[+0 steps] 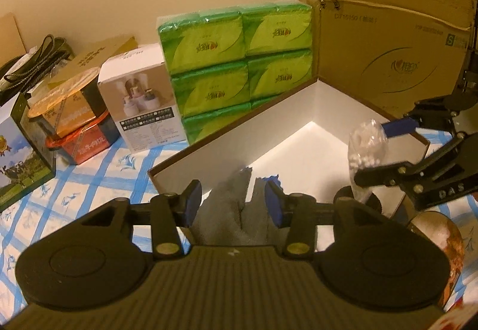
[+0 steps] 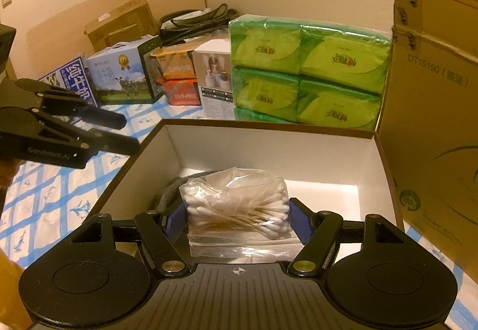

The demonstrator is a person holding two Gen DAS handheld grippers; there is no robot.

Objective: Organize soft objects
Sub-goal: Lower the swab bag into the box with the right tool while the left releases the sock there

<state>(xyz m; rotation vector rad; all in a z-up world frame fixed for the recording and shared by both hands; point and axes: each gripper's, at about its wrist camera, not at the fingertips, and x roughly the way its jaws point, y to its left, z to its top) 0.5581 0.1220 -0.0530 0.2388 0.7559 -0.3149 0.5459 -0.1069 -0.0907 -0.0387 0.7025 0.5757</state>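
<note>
The big open box (image 2: 385, 180) sits on the counter (image 1: 89, 180), right in front of both sets of fingers. A gray cloth (image 1: 236, 210) lies inside it, between the left gripper (image 1: 236, 204) fingers — they are spread apart and hold nothing. The right gripper (image 2: 236, 219) has its fingers closed on a small bag of cotton swabs (image 2: 239, 207), up over the box, just past the cloth. This looks like the putting-in step — next, I think, lower the bag beside the cloth, then let the fingers spread.

grey cloth (image 2: 167, 192) mostly hidden behind swab bag (image 2: 239, 207), cardboard carton (image 2: 433, 91) cut off, lowest tissue packs (image 1: 215, 123) perhaps box-hidden
</note>
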